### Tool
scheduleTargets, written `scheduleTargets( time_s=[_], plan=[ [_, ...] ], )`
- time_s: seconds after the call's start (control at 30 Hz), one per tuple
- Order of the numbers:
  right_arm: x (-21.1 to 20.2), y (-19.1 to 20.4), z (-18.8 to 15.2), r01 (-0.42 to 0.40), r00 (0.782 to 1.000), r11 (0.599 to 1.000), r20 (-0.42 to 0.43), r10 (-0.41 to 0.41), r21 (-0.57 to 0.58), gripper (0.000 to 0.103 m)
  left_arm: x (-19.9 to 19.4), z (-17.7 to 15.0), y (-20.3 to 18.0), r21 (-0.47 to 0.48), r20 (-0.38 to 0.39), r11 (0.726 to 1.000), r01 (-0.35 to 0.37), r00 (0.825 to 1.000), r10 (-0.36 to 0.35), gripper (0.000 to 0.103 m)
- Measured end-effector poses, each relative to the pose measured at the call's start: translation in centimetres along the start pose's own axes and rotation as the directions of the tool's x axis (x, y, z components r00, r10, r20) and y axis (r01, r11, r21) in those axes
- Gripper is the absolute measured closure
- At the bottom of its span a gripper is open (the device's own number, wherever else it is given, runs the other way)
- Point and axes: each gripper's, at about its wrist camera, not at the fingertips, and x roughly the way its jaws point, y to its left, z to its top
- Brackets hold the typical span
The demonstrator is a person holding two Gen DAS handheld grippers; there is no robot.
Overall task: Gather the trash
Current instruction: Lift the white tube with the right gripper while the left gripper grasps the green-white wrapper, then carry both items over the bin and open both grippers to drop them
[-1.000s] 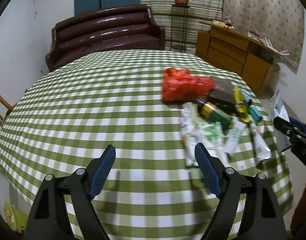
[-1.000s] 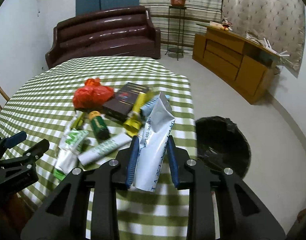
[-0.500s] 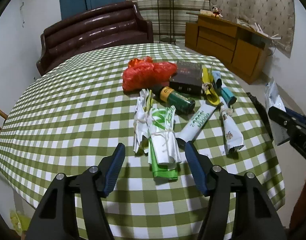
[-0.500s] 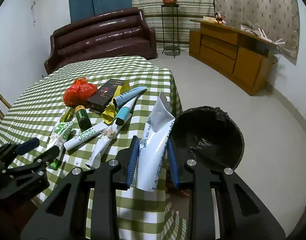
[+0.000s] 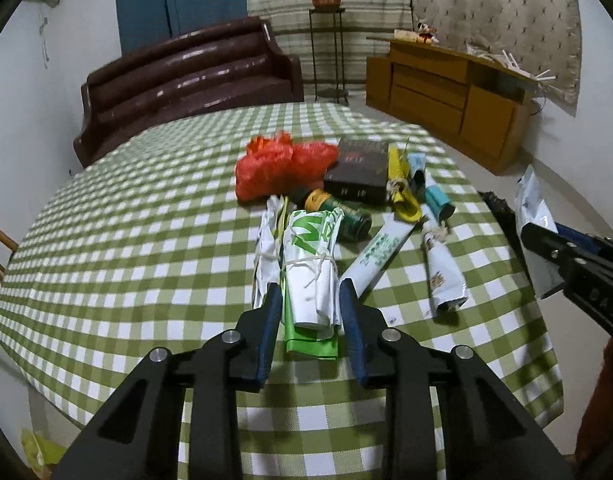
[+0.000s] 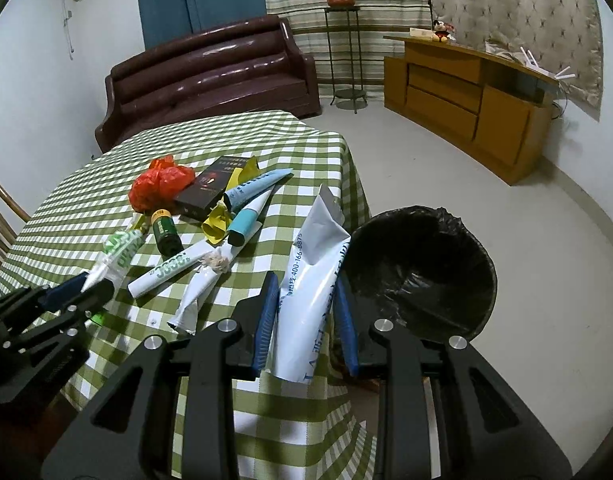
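- Trash lies in a pile on the table point(image 5: 126, 240), on a green and white checked cloth.
- The left gripper point(image 5: 308, 304) is low at the near edge of the pile. Its two blue fingers point(image 5: 268, 320) sit on each side of a tied white and green roll point(image 5: 312, 268). They look pressed on the roll.
- A thinner white roll point(image 5: 266, 248) lies just beside it, on the left.
- Behind the rolls lies a dark green bottle point(image 5: 340, 214) on its side, touching a red bag point(image 5: 282, 164).
- A dark box point(image 5: 360, 172) lies next to the red bag. A yellow wrapper point(image 5: 402, 192) and a blue tube point(image 5: 436, 200) lie to the right of the box.
- A long white tube point(image 5: 376, 254) with green letters lies near the green and white roll. A crumpled white tube point(image 5: 442, 276) lies to its right.
- The right gripper point(image 6: 306, 316) pinches a white pouch point(image 6: 310, 280) between its blue fingers point(image 6: 266, 316). The pouch sticks up and is off the table, at the table's edge.
- A bin point(image 6: 422, 272) with a black bag in it stands on the floor, just beside the table. The pouch is next to the bin's rim, not over the middle.
- A brown sofa point(image 6: 210, 76) and a wood cabinet point(image 6: 466, 100) stand far behind.
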Motion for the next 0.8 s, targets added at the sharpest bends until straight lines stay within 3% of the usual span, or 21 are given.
scheduleTargets(
  time_s=[0.4,0.8],
  plan=[
    [-1.3,-2.2,1.3,0.084,0.995,0.996,0.057,-0.084,0.007,0.075,-1.6,2.5,-1.6,0.017,0.088,0.997,0.071,0.994,-0.073,0.072],
    [0.1,-6.6,2.4,0.186,0.98,0.982,0.066,-0.189,0.046,0.075,0.5,6.3,-7.5,0.093,0.126,0.978,0.189,0.972,-0.2,0.072]
  ],
)
